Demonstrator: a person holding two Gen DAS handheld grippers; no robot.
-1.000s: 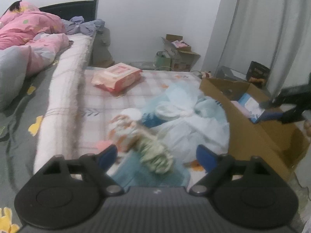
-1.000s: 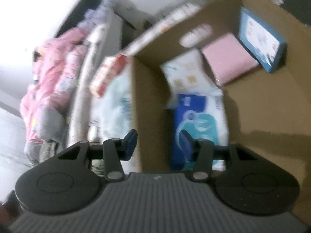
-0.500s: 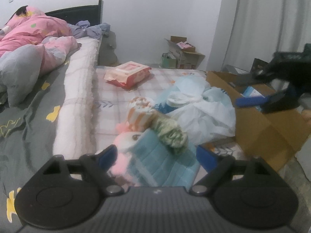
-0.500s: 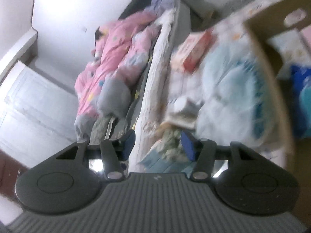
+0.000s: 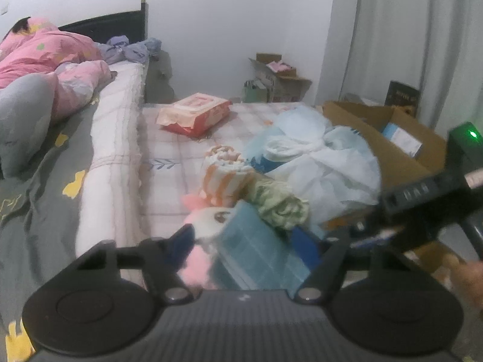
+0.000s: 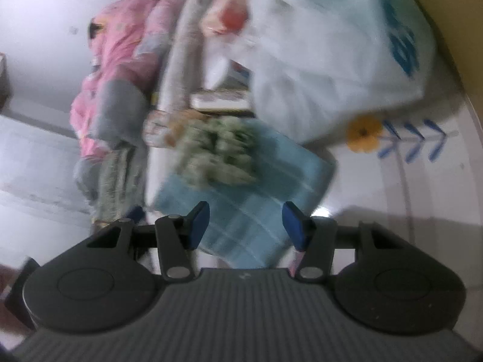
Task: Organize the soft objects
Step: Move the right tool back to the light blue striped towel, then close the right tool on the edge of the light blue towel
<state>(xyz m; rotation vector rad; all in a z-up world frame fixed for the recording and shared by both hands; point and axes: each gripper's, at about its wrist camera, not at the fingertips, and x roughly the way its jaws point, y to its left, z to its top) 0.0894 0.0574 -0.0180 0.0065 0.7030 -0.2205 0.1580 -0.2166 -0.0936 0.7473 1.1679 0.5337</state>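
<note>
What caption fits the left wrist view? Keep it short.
Left gripper closing around a blue folded towel and pink plush toy on the bed.

The towel (image 5: 259, 250) is coloured light blue with pale checks. The rolled cloth (image 5: 280, 205) is patterned green and white, another roll (image 5: 225, 178) orange and white. The pack (image 5: 196, 114) is coloured red and pink. The box (image 5: 401, 163) is brown.

i see soft, even indoor light, brightest on the white wall (image 5: 229, 21); shadows are faint. both fisheye views bend hard at the edges with dark corners. my right wrist view is smeared by motion blur, the green rolled cloth (image 6: 217, 154) worst; left view stays mostly sharp
</note>
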